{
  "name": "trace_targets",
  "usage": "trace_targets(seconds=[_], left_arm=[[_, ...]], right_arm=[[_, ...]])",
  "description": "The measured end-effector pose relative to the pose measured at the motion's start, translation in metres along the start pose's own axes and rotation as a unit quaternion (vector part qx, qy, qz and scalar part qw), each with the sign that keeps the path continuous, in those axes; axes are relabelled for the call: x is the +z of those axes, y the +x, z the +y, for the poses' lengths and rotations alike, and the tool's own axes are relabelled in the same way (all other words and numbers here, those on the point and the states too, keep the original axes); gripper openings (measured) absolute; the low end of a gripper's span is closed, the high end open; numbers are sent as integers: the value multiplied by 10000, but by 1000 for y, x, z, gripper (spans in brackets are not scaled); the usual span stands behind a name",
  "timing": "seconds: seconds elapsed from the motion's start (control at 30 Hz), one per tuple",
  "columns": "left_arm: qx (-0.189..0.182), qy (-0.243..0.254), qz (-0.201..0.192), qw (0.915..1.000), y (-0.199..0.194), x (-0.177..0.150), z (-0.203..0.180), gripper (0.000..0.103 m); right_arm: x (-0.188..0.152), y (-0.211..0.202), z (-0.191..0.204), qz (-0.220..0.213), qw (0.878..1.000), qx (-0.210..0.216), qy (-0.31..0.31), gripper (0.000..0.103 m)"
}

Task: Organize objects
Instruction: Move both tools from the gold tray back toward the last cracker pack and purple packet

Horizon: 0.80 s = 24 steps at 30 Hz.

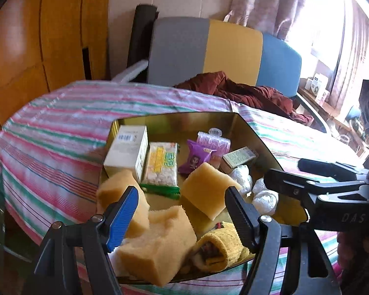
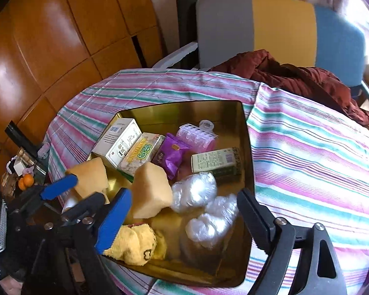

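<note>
Two grippers hover over one gold tin [image 2: 246, 127] on the striped counter [image 2: 307, 152]. Left gripper [image 1: 182, 211]: jaws spread wide, grasping nothing, poised above yellow sponge blocks [image 1: 157, 243]. Right gripper [image 2: 184, 211]: jaws likewise released and empty, above clear plastic wads [image 2: 196, 191]. Tin contents: white box [image 2: 115, 142] at 10 o'clock, long axis toward 1 o'clock; purple packet [image 2: 171, 154] at centre; green box [image 2: 216, 163] at 3 o'clock, lying crosswise; yellow rolled cloth [image 2: 132, 243] at 7 o'clock.
</note>
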State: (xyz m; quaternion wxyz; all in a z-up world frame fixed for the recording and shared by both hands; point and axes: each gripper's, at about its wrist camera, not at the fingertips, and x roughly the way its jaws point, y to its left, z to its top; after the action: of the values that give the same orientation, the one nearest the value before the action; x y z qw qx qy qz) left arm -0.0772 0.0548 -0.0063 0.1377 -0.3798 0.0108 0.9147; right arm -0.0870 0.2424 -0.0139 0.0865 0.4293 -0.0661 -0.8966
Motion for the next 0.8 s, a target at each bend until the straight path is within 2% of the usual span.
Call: trace_targets(seconds=[0.13,0.53,0.8], left_arm=[[73,127,-87,9999,-6,-1,-7,74],[70,360,-167,9992,-19,-11,-21,74],[-99,604,-282,9977,-29,-12,-35,74]], right_arm=[[-6,-12,-1,-144,9997,-187,39,103],[-28,-34,-13,-266,9966,-778,67,103],[-40,-48,-36,-277,9935,-1080,230,103]])
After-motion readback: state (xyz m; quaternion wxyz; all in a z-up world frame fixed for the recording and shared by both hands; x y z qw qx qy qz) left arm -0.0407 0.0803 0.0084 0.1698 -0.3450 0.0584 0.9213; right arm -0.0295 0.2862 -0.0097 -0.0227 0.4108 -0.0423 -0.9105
